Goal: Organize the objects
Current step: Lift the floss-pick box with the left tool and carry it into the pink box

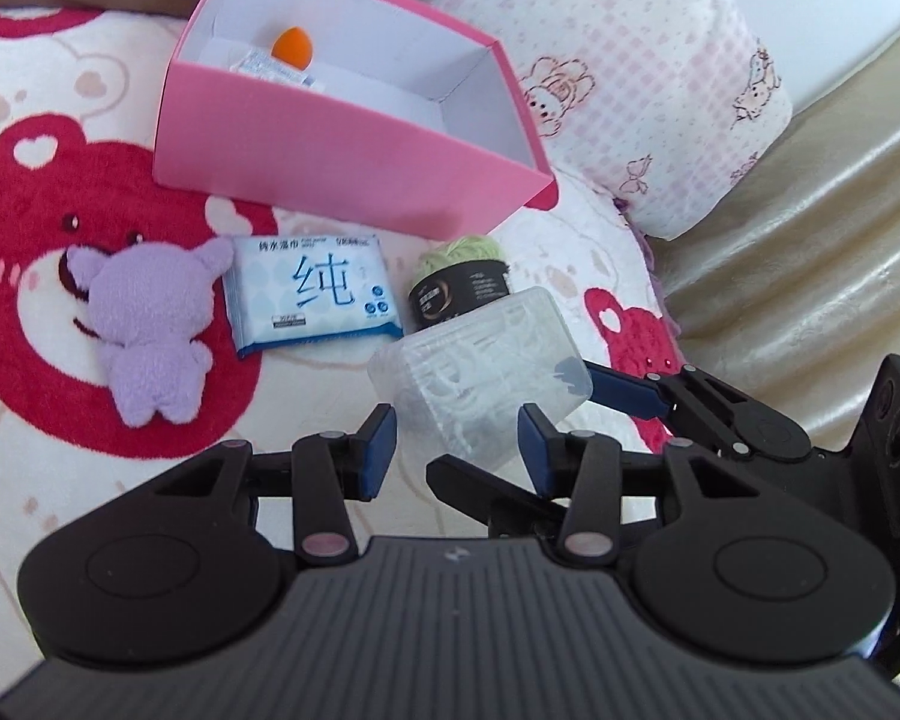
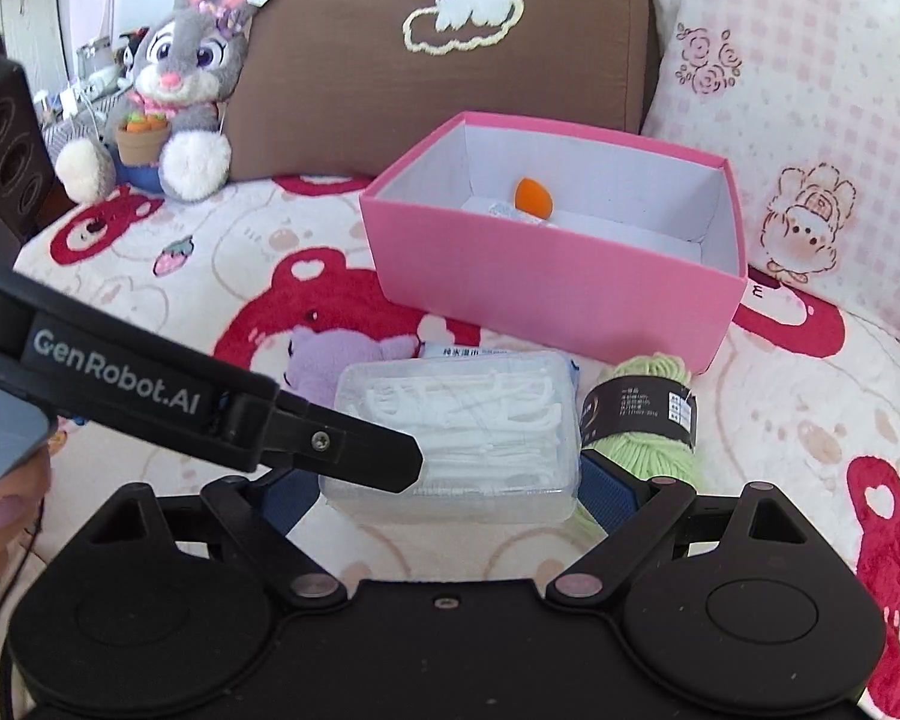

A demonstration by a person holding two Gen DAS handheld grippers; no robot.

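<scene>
right tool (image 2: 450,492) clamps clear floss-pick box (image 2: 456,432) (left pad hidden by other tool) | left tool (image 1: 456,444) narrow, holding nothing | pink box (image 2: 546,282) contents partly hidden

Clear plastic floss-pick box (image 2: 459,438), lid shut, white picks inside; held off the bed, tilted. Pink box (image 2: 546,294) open, white-lined, holds orange egg-shaped sponge (image 2: 533,196) and a packet. On bedspread before it: purple plush (image 1: 147,312), wet-wipes pack (image 1: 312,291), green yarn skein (image 1: 459,276).
</scene>
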